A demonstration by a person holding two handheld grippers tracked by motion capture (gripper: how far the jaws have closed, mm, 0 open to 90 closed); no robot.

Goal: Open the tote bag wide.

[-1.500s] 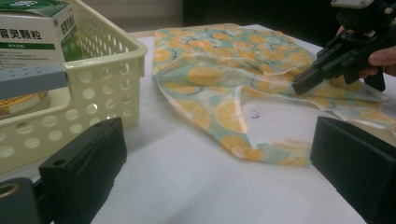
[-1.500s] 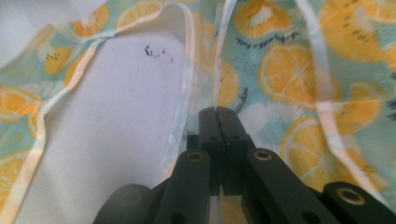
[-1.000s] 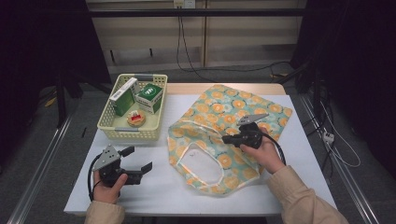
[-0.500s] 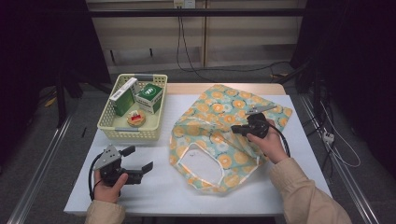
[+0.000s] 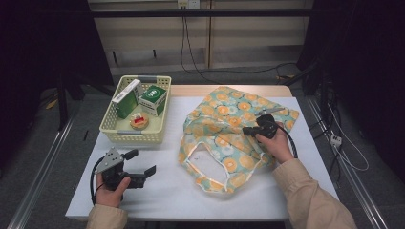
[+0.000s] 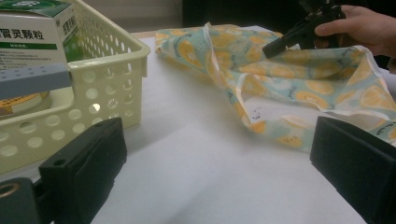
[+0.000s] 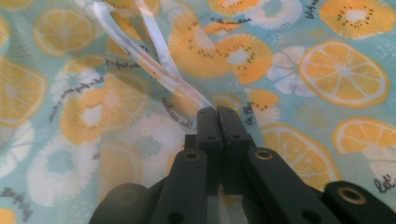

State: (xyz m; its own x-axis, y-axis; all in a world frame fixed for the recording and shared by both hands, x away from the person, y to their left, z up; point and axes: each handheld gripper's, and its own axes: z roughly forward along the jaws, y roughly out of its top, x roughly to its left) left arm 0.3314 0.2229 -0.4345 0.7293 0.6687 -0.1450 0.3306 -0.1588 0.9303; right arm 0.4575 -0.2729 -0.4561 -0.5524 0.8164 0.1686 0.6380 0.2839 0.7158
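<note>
A cloth bag (image 5: 224, 138) printed with orange slices lies on the white table (image 5: 172, 191), its mouth toward the front. My right gripper (image 5: 247, 130) is above the bag's middle, shut on the bag's pale handle strap (image 7: 159, 70), and holds the upper layer raised. In the right gripper view its jaws (image 7: 217, 112) are pressed together on the strap over the printed fabric (image 7: 327, 70). My left gripper (image 5: 142, 162) rests open at the front left with nothing between its fingers (image 6: 84, 158). Its view shows the bag (image 6: 299, 84) and the right gripper (image 6: 299, 32) beyond.
A cream plastic basket (image 5: 133, 136) stands at the back left, holding a green and white box (image 5: 125, 98), a second green box (image 5: 154, 99) and a small round tin (image 5: 139, 121). Bare table lies between basket, bag and left gripper. The basket wall (image 6: 93, 79) is close to the left gripper.
My right gripper moved back and to the right with the bag's handle, lifting the upper layer. The left gripper stayed put.
</note>
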